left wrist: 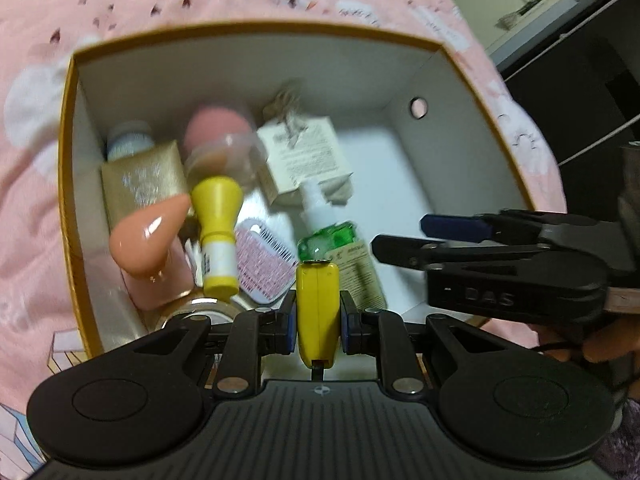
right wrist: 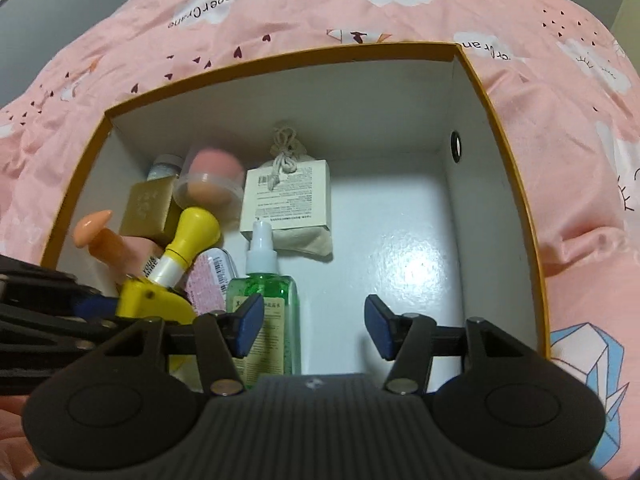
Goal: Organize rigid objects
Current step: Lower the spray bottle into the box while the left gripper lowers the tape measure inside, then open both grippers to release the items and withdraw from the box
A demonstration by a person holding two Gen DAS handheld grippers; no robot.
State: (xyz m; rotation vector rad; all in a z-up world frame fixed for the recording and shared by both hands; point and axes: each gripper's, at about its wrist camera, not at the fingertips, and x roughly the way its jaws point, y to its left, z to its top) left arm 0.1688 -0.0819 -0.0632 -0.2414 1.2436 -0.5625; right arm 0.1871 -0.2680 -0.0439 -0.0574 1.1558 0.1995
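The yellow tool (left wrist: pixel 317 312), a slim flat-sided object whose exact kind cannot be told, stands with its long axis running away from the left wrist camera, its far end carrying a dark metal edge and pointing down into the box (left wrist: pixel 248 30). It is pinched on its two broad sides between the blue pads of the left gripper (left wrist: pixel 318 322), whose jaws are pressed nearly together on it, above the box's near edge. The box is a deep open carton with an orange rim and white inside walls, resting on a pink printed bedcover (right wrist: pixel 320 8). Its contents crowd the left half, while the right half of the floor is bare. Along the far wall lie a gold carton (right wrist: pixel 150 210), a small capped jar (right wrist: pixel 164 166), a clear-lidded tub holding a pink sponge (right wrist: pixel 212 180), and a cream drawstring pouch with a printed label (right wrist: pixel 286 200). Nearer are a peach teardrop-capped bottle (left wrist: pixel 148 236), a yellow-capped tube (left wrist: pixel 216 224) lying tilted, a pink-labelled flat case (left wrist: pixel 260 260), and a green spray bottle (right wrist: pixel 264 300) lying with its white nozzle pointing toward the far wall. The right gripper (right wrist: pixel 314 326) hangs over the box with its jaws spread apart and nothing between its pads; its left pad sits in front of the green spray bottle, though contact cannot be told.
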